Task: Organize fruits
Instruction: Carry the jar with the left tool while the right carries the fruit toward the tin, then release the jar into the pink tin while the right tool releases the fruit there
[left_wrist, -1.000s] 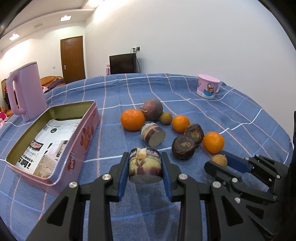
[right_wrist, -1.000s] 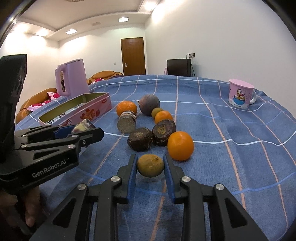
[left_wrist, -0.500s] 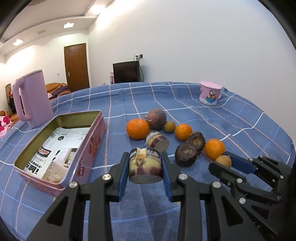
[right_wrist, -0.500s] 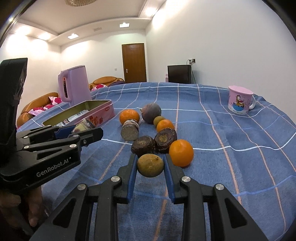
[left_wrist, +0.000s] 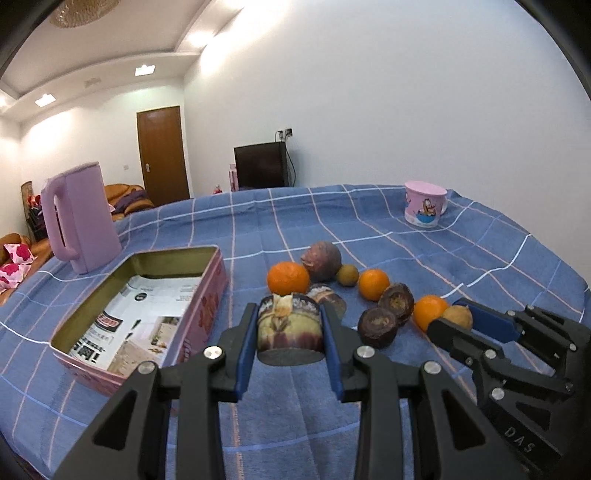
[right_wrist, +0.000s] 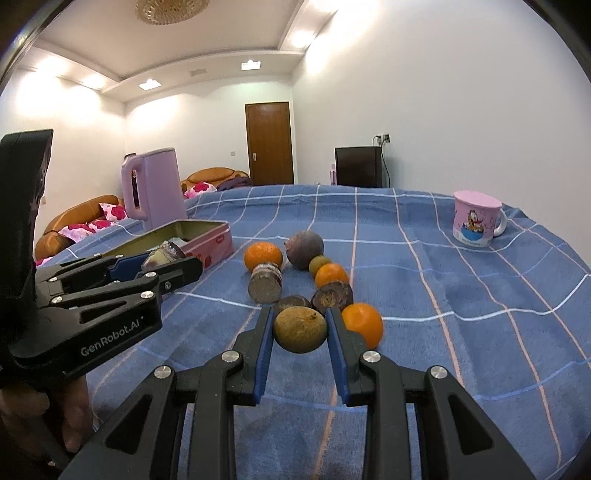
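Note:
My left gripper (left_wrist: 289, 325) is shut on a short purple sugarcane piece (left_wrist: 290, 330), held above the blue cloth just right of the pink tin box (left_wrist: 212, 302). In the right wrist view the same left gripper (right_wrist: 168, 260) shows at left with the cane piece (right_wrist: 162, 254). My right gripper (right_wrist: 300, 330) is shut on a small brown-yellow round fruit (right_wrist: 300, 329), lifted in front of the fruit pile. On the cloth lie three oranges (left_wrist: 288, 277), a second sugarcane piece (right_wrist: 265, 284), dark shrivelled passion fruits (left_wrist: 377, 326), a purple round fruit (left_wrist: 322, 255) and a small greenish fruit (left_wrist: 347, 274).
A pink kettle (left_wrist: 79, 218) stands behind the tin box, which is lined with printed paper. A pink cartoon mug (left_wrist: 424, 201) stands at the far right of the table. A hand (right_wrist: 70, 417) holds the left gripper's handle. Sofas, a door and a dark cabinet lie beyond.
Both grippers have tilted upward a little with their fruits, so the table and fruit pile sit lower in both views. The grips themselves are unchanged.

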